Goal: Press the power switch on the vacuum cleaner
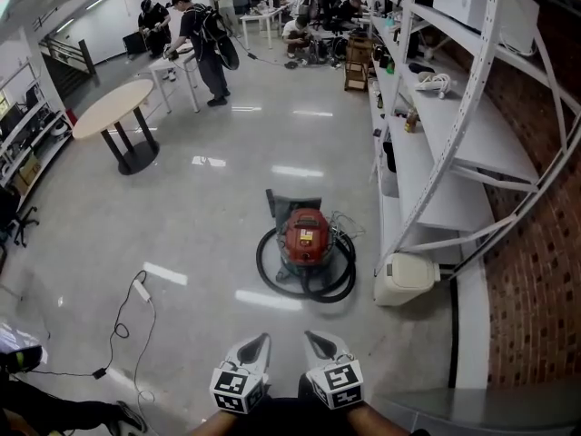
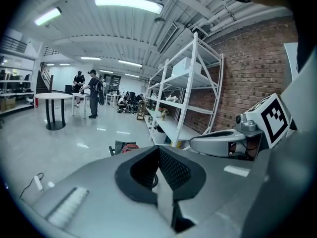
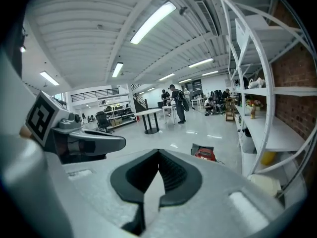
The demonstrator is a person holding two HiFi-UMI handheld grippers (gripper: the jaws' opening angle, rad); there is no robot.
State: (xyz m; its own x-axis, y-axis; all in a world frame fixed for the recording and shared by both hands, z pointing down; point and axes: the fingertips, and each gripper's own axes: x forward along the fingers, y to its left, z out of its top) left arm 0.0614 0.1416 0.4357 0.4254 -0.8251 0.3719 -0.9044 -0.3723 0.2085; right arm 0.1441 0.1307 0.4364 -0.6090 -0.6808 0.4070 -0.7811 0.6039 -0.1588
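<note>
Two sets of tongs hover side by side: the left tongs [image 1: 257, 345] and right tongs [image 1: 320, 341] are each closed tight, gripping nothing. Well ahead, a red vacuum cleaner [image 1: 307, 236] sits on the glossy floor [image 1: 209, 234], black hose [image 1: 318, 295] coiled around it, beside white shelving [image 1: 427, 143].

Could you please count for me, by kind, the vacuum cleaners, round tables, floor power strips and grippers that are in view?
Vacuum cleaner: 1
Round table: 1
Power strip: 1
Grippers: 2, the left gripper and the right gripper
Total: 5
</note>
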